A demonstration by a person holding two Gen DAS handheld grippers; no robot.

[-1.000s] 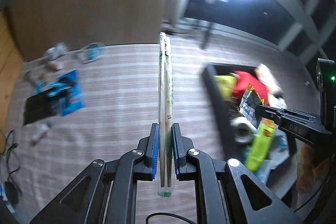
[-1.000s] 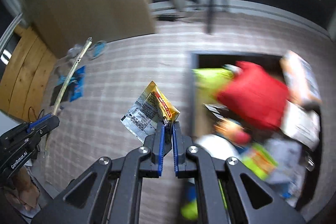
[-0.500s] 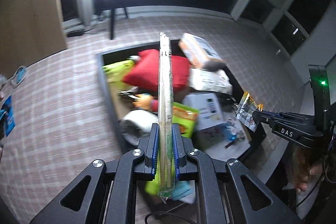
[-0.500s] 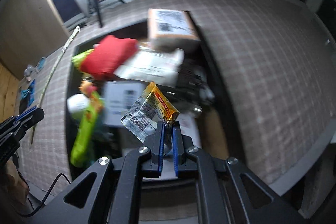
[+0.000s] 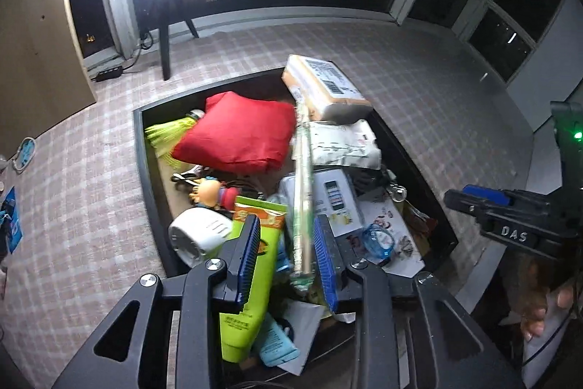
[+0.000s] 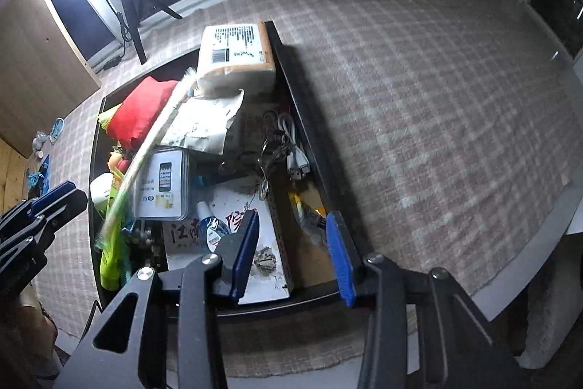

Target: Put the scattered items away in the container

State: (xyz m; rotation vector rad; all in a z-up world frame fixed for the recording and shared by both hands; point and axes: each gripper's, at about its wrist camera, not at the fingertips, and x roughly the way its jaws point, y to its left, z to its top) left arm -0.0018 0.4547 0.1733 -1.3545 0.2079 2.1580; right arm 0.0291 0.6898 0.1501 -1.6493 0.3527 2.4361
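Over the black tray, already stuffed with a red pillow and a parcel, both my claws are opening up. A second ago each was clamped tight. Now my left claw is letting the wrapped chopsticks slip between its pads, tipping into the pile. My right claw has nothing between its pads; the yellow snack packet dropped into the tray's corner. Two more items done.

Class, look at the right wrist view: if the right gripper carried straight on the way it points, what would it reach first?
Probably the yellow snack packet lying in the black container between the right gripper's opening jaws; depth is uncertain.
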